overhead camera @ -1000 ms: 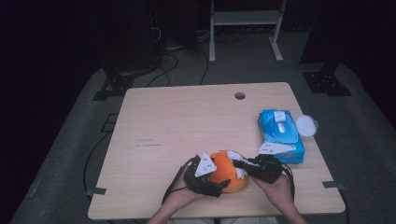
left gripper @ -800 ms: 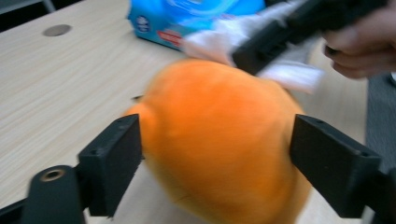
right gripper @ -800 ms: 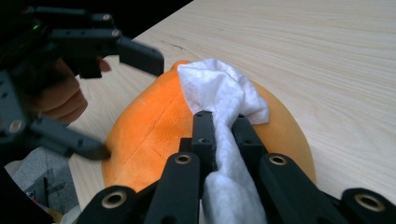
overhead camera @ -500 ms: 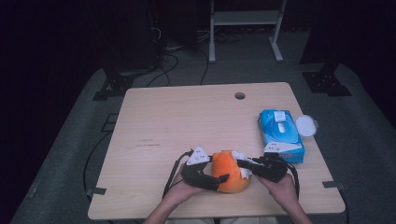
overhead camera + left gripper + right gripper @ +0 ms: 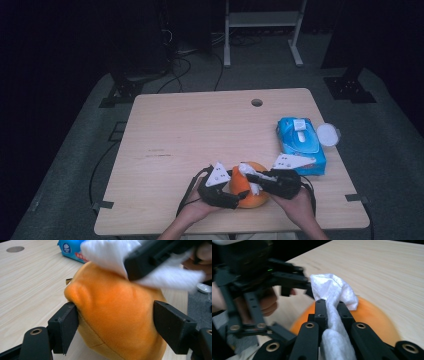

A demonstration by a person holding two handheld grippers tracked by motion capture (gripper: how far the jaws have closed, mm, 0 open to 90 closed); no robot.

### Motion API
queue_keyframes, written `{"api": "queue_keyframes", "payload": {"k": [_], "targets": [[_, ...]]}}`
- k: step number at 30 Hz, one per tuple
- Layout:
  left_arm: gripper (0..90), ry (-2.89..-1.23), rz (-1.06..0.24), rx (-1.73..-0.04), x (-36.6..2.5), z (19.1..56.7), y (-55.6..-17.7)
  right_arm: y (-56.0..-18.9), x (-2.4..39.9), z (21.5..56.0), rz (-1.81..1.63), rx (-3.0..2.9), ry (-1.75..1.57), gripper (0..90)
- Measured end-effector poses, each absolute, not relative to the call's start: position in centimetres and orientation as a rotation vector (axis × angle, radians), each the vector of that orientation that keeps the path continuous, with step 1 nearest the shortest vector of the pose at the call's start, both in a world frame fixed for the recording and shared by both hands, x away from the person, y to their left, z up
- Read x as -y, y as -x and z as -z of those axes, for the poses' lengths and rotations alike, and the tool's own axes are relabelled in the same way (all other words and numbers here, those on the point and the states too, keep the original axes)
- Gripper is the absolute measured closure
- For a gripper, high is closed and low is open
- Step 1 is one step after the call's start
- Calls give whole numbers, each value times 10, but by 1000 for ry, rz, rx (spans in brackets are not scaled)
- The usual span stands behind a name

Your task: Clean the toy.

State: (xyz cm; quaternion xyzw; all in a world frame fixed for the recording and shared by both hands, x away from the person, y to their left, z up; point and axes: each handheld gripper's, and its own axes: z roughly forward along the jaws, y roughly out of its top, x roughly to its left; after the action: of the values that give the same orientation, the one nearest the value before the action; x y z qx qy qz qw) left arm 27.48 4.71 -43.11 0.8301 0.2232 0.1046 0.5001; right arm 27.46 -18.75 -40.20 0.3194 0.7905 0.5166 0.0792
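An orange plush toy sits near the table's front edge. My left gripper reaches in from the left. Its jaws have just been closing and now stand on either side of the plush, the pads pressing into its sides. From the right, my right gripper lies over the top of the toy, shut on a crumpled white wipe. In the right gripper view the wipe is pinched between the jaws and bulges out past them above the plush.
A blue pack of wet wipes lies at the table's right edge with a white round lid beside it. The wooden table has a cable hole at the back. Dark floor, cables and stand legs lie beyond.
The left gripper's jaws have narrowed onto the plush. The right gripper with the wipe has lifted slightly over the top of the toy. The plush stays in place.
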Motion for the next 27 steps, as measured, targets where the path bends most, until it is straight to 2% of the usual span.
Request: {"api": "queue_keyframes", "payload": {"k": [3,7,10,16,18,21,25,26,27], "targets": [[223,-2022,-266,-532,-44,431,-273,-273,189,402,-1548,-2362,-970,810],[224,-2045,-299,-490,-41,432,-268,-264,158,405,-1524,-2469,-835,805],[226,-2054,-312,-477,-42,433,-268,-263,152,405,-1470,-2481,-799,806],[228,-2051,-304,-472,-44,434,-269,-275,187,398,-1492,-2349,-948,806],[208,-2038,-276,-495,-45,433,-271,-278,200,400,-1475,-2311,-1009,805],[88,-2002,-184,-610,-45,433,-279,-283,212,409,-1530,-2314,-1090,806],[81,-2013,-88,-654,-43,440,-283,-282,205,409,-1534,-2335,-1070,808],[152,-2014,-84,-651,-44,440,-283,-281,200,409,-1547,-2352,-1059,809],[152,-2019,-109,-628,-45,438,-282,-281,200,409,-1547,-2352,-1059,809]]}}
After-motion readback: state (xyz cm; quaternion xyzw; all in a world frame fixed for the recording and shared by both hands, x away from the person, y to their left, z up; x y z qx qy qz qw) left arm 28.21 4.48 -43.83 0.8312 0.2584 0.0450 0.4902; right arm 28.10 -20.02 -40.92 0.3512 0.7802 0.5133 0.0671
